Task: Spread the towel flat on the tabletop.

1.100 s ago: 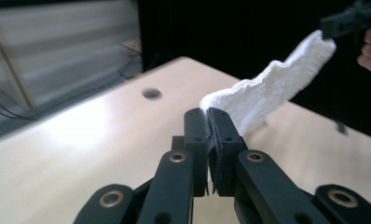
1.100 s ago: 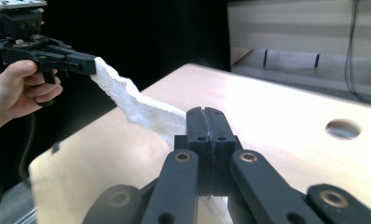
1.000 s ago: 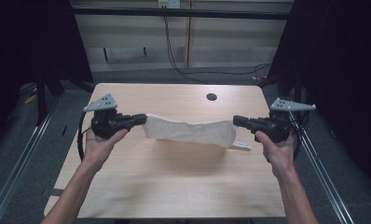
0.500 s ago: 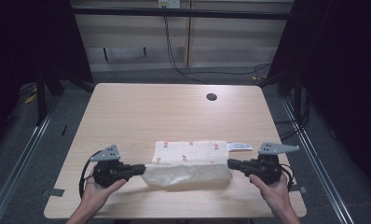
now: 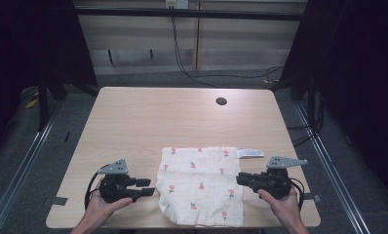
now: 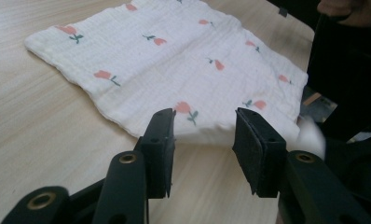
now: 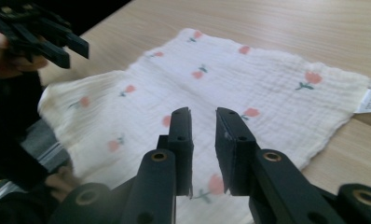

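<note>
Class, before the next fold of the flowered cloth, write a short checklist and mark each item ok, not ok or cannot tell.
1. Cloth lies flat on the table: ok.
2. Left gripper released, jaws just opened, nothing between them: ok.
3. Right gripper released, jaws just opened a little, cloth edge below: ok.
4. Label sticks out at the far right corner: ok.
5. Layers aligned underneath: cannot tell.

I see the cloth [image 5: 201, 185], white muslin with small red tulips, lying flat and folded on the counter [image 5: 148, 122] near my edge, its tag [image 5: 250, 153] at the far right corner.
</note>
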A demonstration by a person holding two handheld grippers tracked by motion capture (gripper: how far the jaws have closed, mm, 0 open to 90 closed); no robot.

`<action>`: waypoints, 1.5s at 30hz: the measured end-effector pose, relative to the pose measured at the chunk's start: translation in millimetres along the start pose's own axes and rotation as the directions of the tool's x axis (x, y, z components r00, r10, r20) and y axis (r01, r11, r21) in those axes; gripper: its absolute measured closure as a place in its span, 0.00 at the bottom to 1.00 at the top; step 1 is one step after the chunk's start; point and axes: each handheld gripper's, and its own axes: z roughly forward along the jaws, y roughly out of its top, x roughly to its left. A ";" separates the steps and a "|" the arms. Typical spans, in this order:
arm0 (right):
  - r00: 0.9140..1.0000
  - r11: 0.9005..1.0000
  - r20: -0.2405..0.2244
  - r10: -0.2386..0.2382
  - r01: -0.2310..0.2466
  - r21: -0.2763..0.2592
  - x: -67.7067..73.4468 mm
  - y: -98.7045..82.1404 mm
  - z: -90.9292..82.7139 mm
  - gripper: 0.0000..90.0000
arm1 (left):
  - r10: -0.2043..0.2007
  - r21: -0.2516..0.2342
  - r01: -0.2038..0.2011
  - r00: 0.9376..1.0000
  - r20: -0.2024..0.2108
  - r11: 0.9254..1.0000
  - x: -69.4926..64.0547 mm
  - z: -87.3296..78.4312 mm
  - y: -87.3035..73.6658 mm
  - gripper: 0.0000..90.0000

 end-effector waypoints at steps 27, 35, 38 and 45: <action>0.990 0.980 0.141 -0.013 -0.015 0.201 -41.6 -3.5 61.7 0.80 | 0.022 0.117 -0.001 0.984 -0.179 0.993 38.0 61.4 15.8 0.75; 0.984 0.981 0.177 -0.006 -0.029 0.192 -49.9 2.2 65.2 0.79 | 0.006 0.103 0.012 0.985 -0.173 0.995 39.5 62.5 16.2 0.73; 0.983 0.982 0.186 0.001 -0.036 0.186 -55.0 4.9 66.5 0.79 | -0.024 0.089 0.039 0.987 -0.158 0.995 42.2 62.6 16.0 0.73; 0.982 0.985 0.187 0.001 -0.033 0.170 -61.9 8.2 70.0 0.77 | -0.051 0.071 0.062 0.988 -0.144 0.996 46.1 62.2 15.7 0.70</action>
